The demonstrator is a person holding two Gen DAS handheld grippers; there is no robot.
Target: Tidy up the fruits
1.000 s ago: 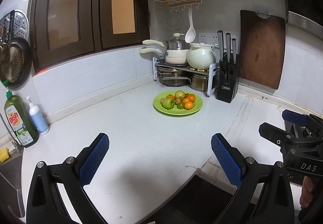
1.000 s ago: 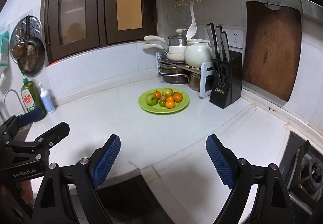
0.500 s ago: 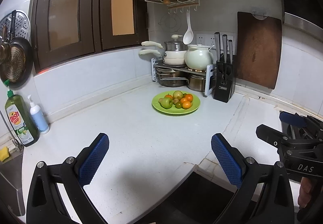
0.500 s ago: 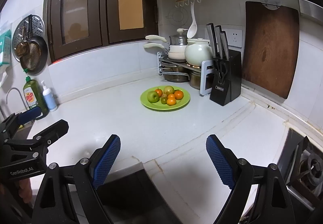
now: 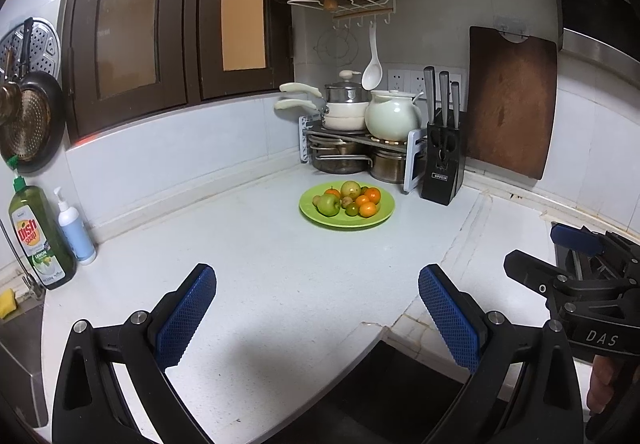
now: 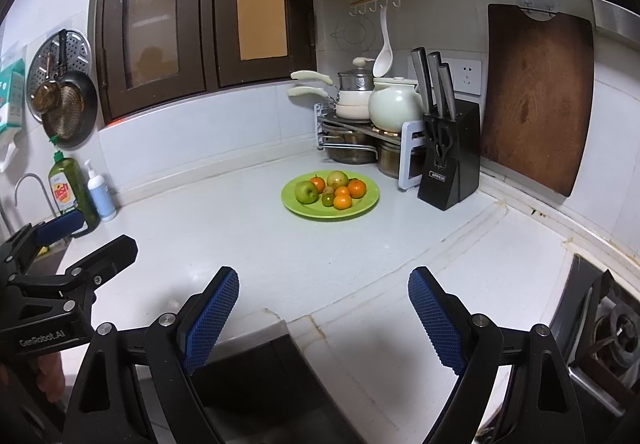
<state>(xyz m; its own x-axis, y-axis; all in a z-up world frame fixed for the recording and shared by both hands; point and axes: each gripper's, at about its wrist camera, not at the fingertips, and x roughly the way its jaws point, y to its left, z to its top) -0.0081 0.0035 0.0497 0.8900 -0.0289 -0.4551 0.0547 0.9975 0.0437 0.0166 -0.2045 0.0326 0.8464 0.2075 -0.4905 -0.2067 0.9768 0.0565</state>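
Left gripper (image 5: 317, 308) spread wide, nothing between pads, hung over near edge of white counter (image 5: 256, 276). Right gripper (image 6: 323, 308) likewise spread, empty. Fruits (image 5: 349, 199), apples and oranges, piled on green plate (image 5: 340, 222) toward back corner, well apart from both grippers, near knife block (image 5: 442, 164).

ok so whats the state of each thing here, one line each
left claw: open, empty, above the counter
right claw: open, empty, above the counter
green plate: flat on the counter, holding the fruit
fruit: piled on the plate, untouched
cabinet doors: closed
knife block: upright, knives in their slots
cutting board: hanging on the wall
ladle: hanging from a hook
dish soap bottle: upright, capped
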